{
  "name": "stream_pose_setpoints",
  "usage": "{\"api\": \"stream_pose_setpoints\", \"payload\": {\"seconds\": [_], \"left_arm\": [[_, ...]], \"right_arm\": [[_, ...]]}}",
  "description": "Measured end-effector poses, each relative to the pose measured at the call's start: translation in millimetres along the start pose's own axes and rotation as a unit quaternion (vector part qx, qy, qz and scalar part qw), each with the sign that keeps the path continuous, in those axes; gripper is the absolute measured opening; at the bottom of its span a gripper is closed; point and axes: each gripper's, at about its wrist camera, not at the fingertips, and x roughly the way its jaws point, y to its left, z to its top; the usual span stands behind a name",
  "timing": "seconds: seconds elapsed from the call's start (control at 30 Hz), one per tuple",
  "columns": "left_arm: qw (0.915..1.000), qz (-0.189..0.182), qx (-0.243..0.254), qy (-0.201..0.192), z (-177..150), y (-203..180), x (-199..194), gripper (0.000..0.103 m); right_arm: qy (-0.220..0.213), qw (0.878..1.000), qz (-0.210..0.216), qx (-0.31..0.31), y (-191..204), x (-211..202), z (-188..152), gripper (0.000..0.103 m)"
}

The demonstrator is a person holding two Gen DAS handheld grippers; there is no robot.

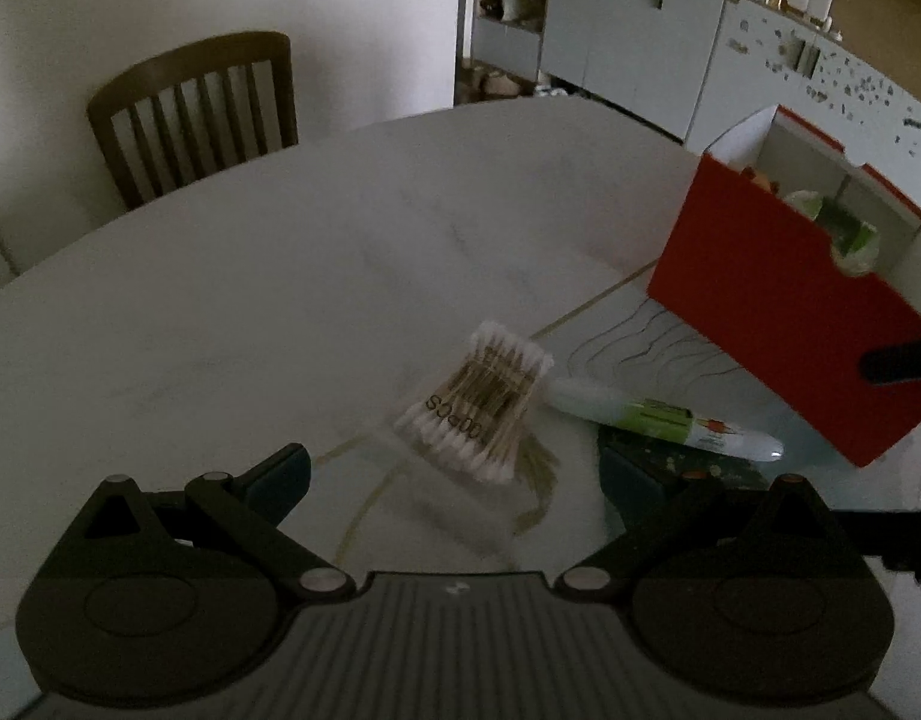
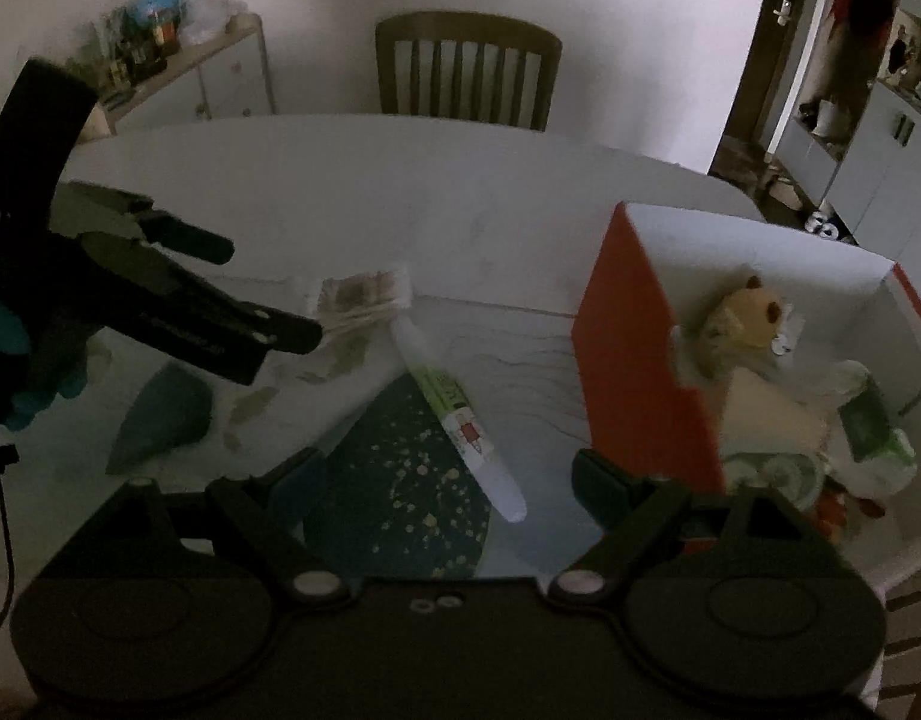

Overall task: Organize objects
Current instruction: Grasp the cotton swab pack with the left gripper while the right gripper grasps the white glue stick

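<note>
On the table (image 1: 232, 276) before me a bundle of cotton swabs (image 1: 475, 405) lies just left of a tube (image 1: 658, 417), the tube's near end touching or almost touching it (I cannot tell which). To the right of both stands an open box (image 2: 634, 360), and in it a plush toy (image 2: 745, 318) sits behind some packets (image 2: 868, 420). My left gripper (image 2: 268, 294) reaches in from the left, its fingertips by the swabs. A chair (image 2: 466, 72) stands behind the table's far edge, cabinets (image 1: 634, 36) beyond to the right.
</note>
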Motion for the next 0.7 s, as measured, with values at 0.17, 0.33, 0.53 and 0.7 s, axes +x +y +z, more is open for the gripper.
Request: {"api": "stream_pose_setpoints", "payload": {"seconds": [0.17,0.33,0.53,0.7], "left_arm": [[0.9999,0.0,0.002,0.016,6.5,2.8,19.7,0.103],[0.9996,-0.009,0.005,0.025,12.0,6.3,34.8,0.103],[0.9993,-0.005,0.014,0.034,17.8,5.1,49.1,0.103],[0.9994,-0.002,0.02,0.029,20.1,5.0,55.2,0.103]], "right_arm": [[0.016,1.0,-0.001,-0.011,-0.8,23.5,3.2,0.088],[0.029,0.999,0.003,-0.019,-1.0,41.6,6.6,0.087],[0.035,0.999,0.004,-0.027,0.6,57.2,12.7,0.087],[0.038,0.999,0.006,-0.026,0.6,66.7,15.1,0.086]]}}
